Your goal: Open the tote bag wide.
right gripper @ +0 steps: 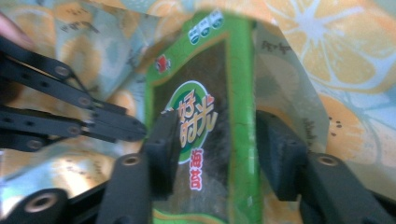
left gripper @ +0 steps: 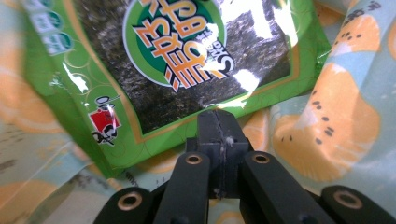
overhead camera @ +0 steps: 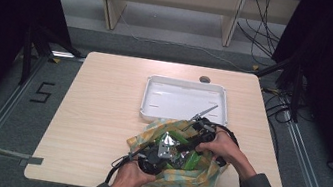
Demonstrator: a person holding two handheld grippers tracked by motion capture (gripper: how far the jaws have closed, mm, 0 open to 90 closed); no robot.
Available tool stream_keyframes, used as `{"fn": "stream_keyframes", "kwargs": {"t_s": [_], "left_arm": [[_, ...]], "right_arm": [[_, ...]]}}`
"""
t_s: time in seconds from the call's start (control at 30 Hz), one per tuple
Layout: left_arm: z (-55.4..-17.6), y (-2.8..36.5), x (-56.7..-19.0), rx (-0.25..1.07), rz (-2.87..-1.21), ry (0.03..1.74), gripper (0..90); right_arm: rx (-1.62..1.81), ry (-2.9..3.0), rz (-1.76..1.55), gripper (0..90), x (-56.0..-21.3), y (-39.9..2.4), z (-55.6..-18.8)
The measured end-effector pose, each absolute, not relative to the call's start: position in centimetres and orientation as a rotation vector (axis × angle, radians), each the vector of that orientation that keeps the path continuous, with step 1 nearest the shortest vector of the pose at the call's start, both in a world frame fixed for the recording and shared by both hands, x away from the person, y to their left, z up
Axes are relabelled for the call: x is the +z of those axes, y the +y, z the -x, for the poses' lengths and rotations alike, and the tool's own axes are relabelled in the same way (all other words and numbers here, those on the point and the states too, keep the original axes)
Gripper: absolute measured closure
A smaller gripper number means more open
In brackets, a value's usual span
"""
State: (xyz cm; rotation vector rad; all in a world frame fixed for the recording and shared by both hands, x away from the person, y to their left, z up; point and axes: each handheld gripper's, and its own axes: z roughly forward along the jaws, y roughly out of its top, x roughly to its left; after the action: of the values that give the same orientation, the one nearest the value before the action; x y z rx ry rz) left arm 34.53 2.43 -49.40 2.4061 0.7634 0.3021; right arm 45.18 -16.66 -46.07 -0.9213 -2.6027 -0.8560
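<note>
Pulling a green seaweed packet (right gripper: pixel 205 140) out of the orange-print bag (overhead camera: pixel 191 178) looks to be the work in hand, and it is only partly done: the packet lies in the mouth of the bag, with the printed cloth around it on every side in both gripper views. The white tray (overhead camera: pixel 152 106) stands just beyond the bag, toward the far edge of the table (overhead camera: pixel 100 113), and holds nothing, so I judge it the likely place for the packet, though that is a guess. The left gripper (left gripper: pixel 218 123) has its jaws pressed flat together, seemingly pinching the bag's cloth just below the packet's lower edge, probably to keep the bag open or steady. The right gripper (right gripper: pixel 217 140) straddles the packet with one jaw on each side; whether both pads press on it I cannot tell, since the far jaw seems to stand a little off the packet's edge. Left to do, as I read it: secure the grip, lift the packet free of the bag, and set it down beyond the bag.
</note>
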Motion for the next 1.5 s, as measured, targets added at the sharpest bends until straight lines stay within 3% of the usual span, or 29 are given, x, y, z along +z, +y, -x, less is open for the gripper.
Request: {"fn": "stream_keyframes", "kwargs": {"t_s": [0.27, 0.57, 0.77, 1.03, 1.33, 1.4, 1.5], "left_arm": [[-34.5, 2.3, -49.4, 0.303, -2.411, 0.754, 89.6], [-34.4, 2.3, -49.0, 0.290, -2.390, 0.759, 89.3], [-33.4, 3.2, -45.7, 0.288, -2.290, 0.741, 74.7], [-34.3, 6.8, -40.5, 0.444, -2.232, 0.774, 62.1], [-36.1, 9.4, -39.4, 0.599, -2.190, 0.878, 51.9], [-36.5, 9.7, -39.8, 0.599, -2.175, 0.907, 52.6], [-37.3, 9.8, -40.9, 0.539, -2.172, 0.917, 66.0]], "right_arm": [[-0.889, -2.604, 0.893, 73.2, -44.7, -16.3, -44.2], [-0.900, -2.669, 0.837, 76.2, -43.9, -15.8, -43.6], [-0.912, -2.699, 0.787, 76.4, -43.4, -16.0, -43.4], [-0.923, -2.716, 0.778, 76.4, -42.7, -16.5, -43.2], [-0.944, -2.741, 0.740, 76.4, -41.8, -16.7, -42.9], [-0.941, -2.747, 0.747, 76.4, -41.7, -16.7, -42.7], [-0.947, -2.741, 0.718, 76.4, -41.6, -16.6, -42.7]]}}
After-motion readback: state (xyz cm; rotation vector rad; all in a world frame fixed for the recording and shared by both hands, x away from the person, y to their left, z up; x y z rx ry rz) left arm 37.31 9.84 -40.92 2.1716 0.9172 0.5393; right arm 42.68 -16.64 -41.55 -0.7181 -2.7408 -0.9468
